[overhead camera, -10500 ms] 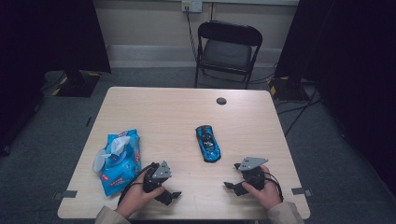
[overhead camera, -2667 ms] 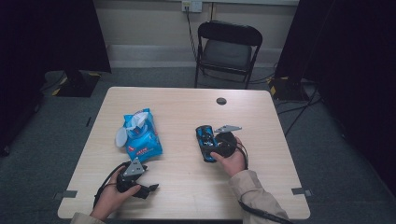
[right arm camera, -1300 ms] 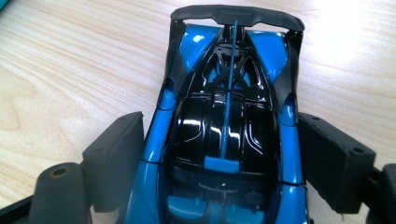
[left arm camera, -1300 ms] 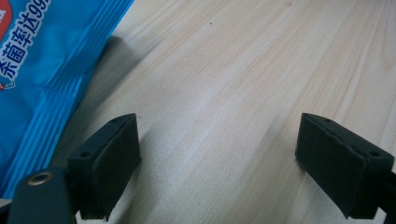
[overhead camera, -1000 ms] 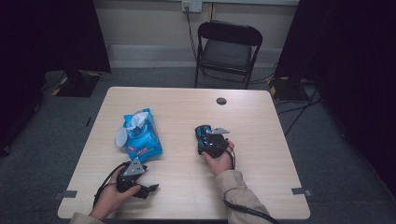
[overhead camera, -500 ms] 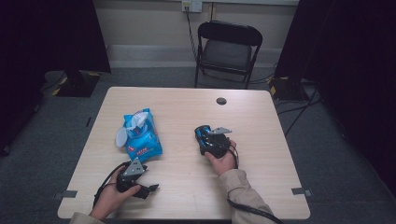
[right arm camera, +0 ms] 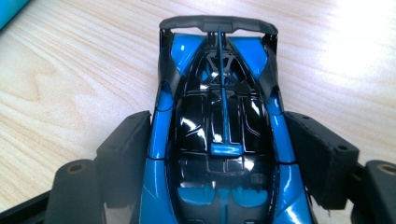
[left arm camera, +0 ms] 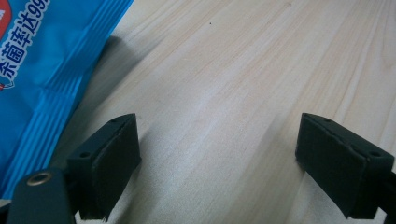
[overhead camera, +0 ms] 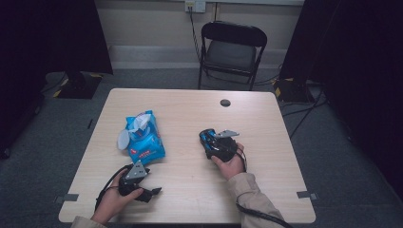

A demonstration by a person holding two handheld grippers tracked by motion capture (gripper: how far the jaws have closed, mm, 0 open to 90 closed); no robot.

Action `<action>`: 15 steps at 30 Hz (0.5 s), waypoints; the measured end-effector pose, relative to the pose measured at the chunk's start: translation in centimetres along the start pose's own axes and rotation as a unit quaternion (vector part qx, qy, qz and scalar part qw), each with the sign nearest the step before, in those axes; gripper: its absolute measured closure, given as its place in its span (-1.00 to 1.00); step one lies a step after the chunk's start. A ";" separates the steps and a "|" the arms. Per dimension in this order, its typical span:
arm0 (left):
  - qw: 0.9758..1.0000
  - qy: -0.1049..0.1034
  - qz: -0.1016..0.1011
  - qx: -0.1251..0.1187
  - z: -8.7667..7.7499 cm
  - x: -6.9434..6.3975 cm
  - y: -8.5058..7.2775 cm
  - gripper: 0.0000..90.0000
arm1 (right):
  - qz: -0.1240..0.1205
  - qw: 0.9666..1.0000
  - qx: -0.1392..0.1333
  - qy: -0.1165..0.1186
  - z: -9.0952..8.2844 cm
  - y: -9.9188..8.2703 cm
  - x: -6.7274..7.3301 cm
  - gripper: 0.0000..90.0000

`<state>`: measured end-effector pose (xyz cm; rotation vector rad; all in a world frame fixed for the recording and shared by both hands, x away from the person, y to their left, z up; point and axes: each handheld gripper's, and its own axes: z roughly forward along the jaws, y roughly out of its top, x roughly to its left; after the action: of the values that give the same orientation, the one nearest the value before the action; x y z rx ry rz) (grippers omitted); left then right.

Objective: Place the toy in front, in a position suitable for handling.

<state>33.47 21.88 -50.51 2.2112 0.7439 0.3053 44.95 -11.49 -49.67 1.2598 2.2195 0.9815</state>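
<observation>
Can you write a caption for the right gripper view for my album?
The right gripper closes on a blue toy car sitting on the table.

A pale wood-grain tabletop (overhead camera: 190, 114) with rounded corners carried everything. A blue pack of wet wipes (overhead camera: 141, 137), its white flap folded open toward the far edge, lay flat in the left half, roughly midway between the far and near edges, while a blue and black toy race car (overhead camera: 208, 139) sat just right of the centre. A small dark round cable hole (overhead camera: 225, 102) lay near the far edge, right of its middle.
</observation>
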 end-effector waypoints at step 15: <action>1.000 0.000 0.000 0.000 0.0 0.0 0.0 -0.71 | -0.002 1.000 0.003 0.005 0.3 0.0 -0.3 -0.65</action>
<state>33.48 21.88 -50.52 2.2111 0.7438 0.3056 45.31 -11.66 -49.93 1.2548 2.2334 0.9819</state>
